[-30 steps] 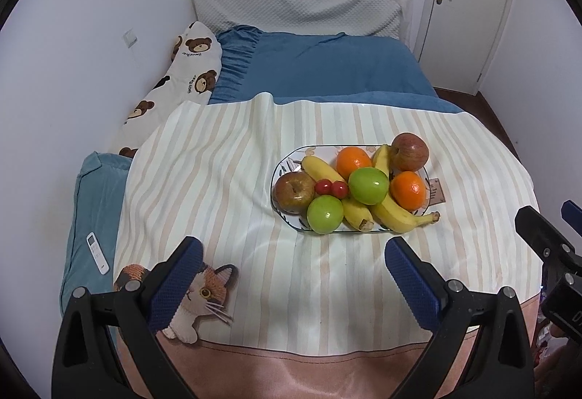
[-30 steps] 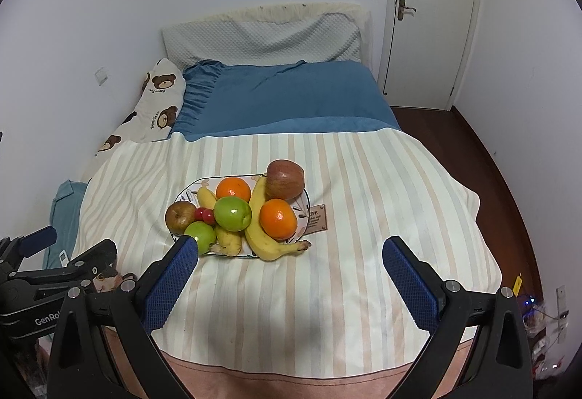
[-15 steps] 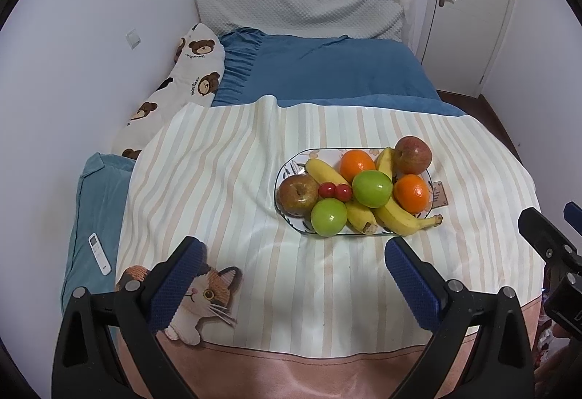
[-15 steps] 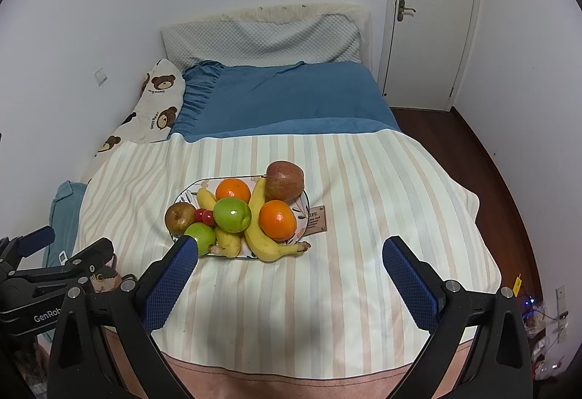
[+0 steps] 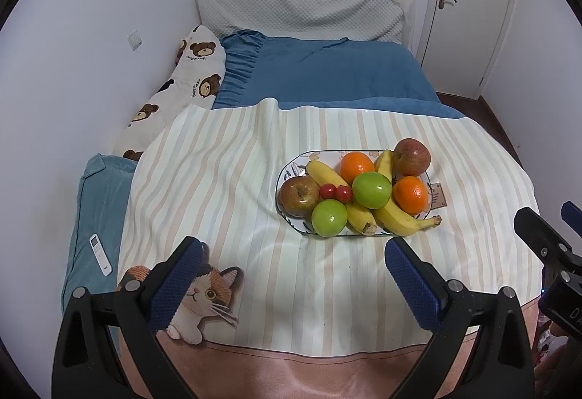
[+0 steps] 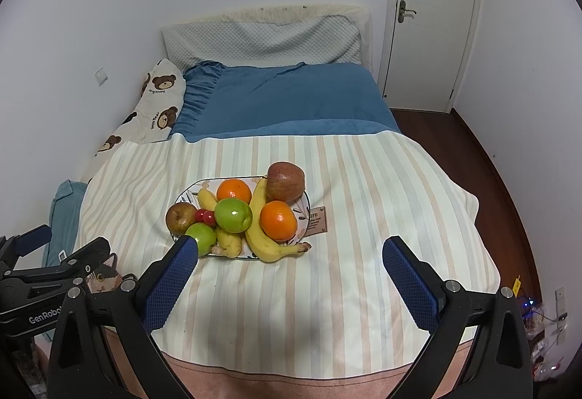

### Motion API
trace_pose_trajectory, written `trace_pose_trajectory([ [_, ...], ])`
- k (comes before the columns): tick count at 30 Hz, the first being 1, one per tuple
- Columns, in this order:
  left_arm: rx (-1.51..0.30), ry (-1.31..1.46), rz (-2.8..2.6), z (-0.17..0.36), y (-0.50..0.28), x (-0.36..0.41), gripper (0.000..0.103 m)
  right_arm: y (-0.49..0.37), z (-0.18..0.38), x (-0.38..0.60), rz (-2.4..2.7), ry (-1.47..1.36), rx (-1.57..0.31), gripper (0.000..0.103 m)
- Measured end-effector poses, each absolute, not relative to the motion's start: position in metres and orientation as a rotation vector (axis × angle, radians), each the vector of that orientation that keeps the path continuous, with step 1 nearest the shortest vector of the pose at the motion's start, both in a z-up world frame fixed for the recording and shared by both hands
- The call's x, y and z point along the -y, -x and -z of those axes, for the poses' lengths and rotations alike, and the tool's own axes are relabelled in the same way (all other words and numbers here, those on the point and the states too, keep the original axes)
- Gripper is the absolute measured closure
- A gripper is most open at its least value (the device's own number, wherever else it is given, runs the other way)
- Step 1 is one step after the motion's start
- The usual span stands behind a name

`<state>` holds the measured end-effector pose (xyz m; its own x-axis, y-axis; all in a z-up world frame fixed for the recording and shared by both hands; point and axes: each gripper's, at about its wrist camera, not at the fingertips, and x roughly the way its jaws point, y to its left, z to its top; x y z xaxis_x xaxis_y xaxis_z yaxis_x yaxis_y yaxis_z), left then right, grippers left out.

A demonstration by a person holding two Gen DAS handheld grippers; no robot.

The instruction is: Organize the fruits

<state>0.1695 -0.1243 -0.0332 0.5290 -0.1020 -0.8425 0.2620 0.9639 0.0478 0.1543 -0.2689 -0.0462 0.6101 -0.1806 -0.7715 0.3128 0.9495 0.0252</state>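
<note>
An oval plate sits on the striped blanket, piled with fruit: two oranges, two green apples, two red apples, bananas and two small red fruits. My left gripper is open and empty, near the bed's front edge, short of the plate. My right gripper is open and empty, just in front of the plate; its left fingertip overlaps the near green apple in view.
A striped blanket with a cat picture covers the bed's near half. A white remote lies on a blue cushion at left. Pillows and a blue cover lie behind. A small brown tag lies right of the plate. A door stands far right.
Both grippers have drifted slightly forward and the left view has shifted a little; the fruit and plate have not moved. Both grippers stay open.
</note>
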Motion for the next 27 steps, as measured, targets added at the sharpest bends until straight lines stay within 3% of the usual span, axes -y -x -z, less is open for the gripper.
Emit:
trace_pose_trajectory([
  [27,-0.972,-0.173,0.216,0.021,-0.167,0.126,0.0,-0.151,0.046,0.272,0.293,-0.164,-0.872,0.0],
])
